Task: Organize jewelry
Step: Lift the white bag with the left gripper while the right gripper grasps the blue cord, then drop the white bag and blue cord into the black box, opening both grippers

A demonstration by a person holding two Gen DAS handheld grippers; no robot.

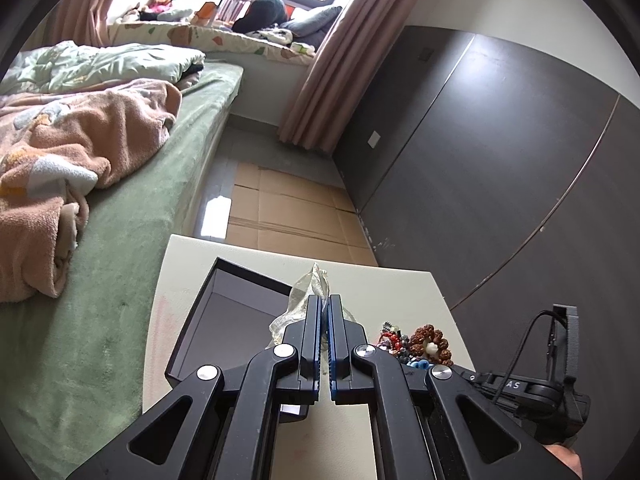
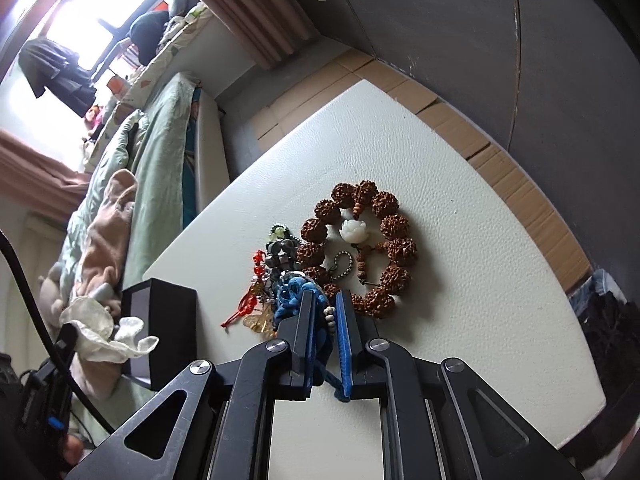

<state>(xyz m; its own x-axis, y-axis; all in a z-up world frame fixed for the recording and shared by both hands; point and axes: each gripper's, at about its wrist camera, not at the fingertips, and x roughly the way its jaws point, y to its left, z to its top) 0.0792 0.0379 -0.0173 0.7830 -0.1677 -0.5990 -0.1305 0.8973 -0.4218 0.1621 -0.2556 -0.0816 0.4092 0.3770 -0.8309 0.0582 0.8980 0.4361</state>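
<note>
Cord and beads of the blue piece [image 2: 298, 300] looked limp, light; right tongs [image 2: 325, 312] pinched its cord, left tongs [image 1: 325, 312] pinched a gauzy pouch [image 1: 308, 300].

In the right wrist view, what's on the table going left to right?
Sheer pouch held at the left edge → black box → red knotted charm → blue cord piece in the right gripper → brown bead bracelet.
</note>
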